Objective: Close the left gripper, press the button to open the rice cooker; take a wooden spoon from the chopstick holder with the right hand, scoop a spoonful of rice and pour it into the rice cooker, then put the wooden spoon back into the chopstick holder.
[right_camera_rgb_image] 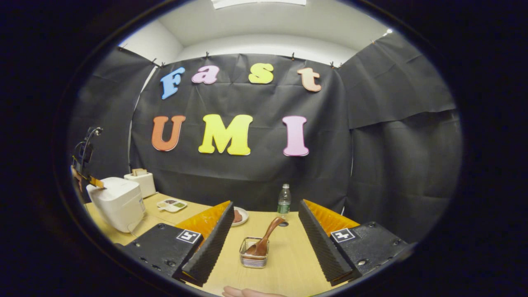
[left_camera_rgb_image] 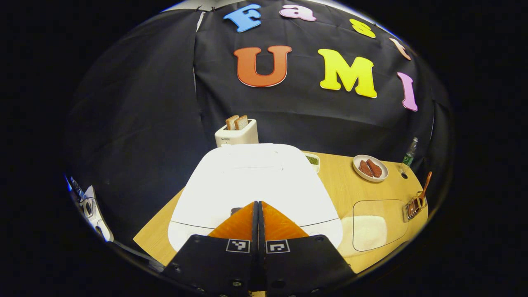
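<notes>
Two fingers of the left gripper (left_camera_rgb_image: 258,206) are pressed together, tip over the shut cooker (left_camera_rgb_image: 251,185) near its front button; the right gripper (right_camera_rgb_image: 264,231) is spread wide, aimed at the spoon (right_camera_rgb_image: 264,241) standing in its holder (right_camera_rgb_image: 254,258). An off-centre press could slip off the button and leave the lid down. Toaster (left_camera_rgb_image: 236,132), plate (left_camera_rgb_image: 370,168), bottle (right_camera_rgb_image: 284,201) and rice tub (left_camera_rgb_image: 373,225) stand apart, blocking nothing.

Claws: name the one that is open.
The right claw: its fingers stand wide apart around the chopstick holder. The left claw is shut.
</notes>
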`<state>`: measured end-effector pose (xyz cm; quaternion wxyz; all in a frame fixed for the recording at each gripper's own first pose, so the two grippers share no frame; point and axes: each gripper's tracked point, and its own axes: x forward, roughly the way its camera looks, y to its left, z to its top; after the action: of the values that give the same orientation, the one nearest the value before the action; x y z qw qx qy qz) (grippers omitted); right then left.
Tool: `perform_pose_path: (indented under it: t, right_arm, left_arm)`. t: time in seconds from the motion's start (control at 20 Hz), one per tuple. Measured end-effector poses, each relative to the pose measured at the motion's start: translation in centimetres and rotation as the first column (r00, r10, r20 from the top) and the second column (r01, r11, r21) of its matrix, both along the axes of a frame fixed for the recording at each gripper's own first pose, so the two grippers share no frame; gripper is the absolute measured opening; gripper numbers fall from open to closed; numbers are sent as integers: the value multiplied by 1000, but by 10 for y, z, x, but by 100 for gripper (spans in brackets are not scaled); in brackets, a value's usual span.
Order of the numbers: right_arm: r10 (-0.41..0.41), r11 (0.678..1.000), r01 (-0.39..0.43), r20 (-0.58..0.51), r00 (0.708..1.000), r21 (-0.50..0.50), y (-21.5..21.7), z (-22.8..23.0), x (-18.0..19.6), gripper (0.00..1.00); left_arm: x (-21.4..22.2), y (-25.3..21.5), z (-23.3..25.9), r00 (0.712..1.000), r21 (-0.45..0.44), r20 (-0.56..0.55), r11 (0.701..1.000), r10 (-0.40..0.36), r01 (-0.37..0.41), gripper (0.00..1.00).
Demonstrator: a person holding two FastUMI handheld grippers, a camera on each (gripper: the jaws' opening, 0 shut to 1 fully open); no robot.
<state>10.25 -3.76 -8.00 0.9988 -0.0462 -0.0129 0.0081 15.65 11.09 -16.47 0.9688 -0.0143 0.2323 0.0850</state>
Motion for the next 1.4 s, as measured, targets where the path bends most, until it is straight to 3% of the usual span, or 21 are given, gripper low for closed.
perform_pose_path:
  t: [0.25, 0.45, 0.95, 1.05, 1.15, 1.25, 1.4]
  right_arm:
    - [9, 1000, -9, -37, 999, 13, -1, -14, -1, 99]
    - [-21, 1000, 21, -24, 1000, -5, -14, -11, -5, 99]
    - [-73, 997, 74, -76, 994, 7, -41, -35, -9, 99]
    - [-68, 997, 69, -91, 994, 18, -42, -41, -7, 99]
    - [-69, 997, 71, -107, 992, 15, -44, -50, -3, 99]
    - [-63, 998, 66, -123, 990, 23, -43, -57, 2, 99]
    - [-53, 997, 61, -152, 987, 43, -41, -69, 11, 99]
  left_arm:
    - [2, 1, -4, 1000, -25, 0, 1000, -4, 4, 0]
    - [0, 1, 5, 999, 18, 40, 1000, -12, 11, 1]
    - [-3, 14, 87, 975, 79, 220, 996, 26, -45, 3]
    - [-26, 14, 93, 975, 90, 219, 995, 31, -52, 10]
    - [-49, -1, 109, 959, 98, 284, 995, 4, -33, 82]
    - [-65, -6, 108, 946, 85, 322, 995, 17, -47, 95]
    - [-92, -14, 109, 932, 66, 362, 997, 21, -48, 95]
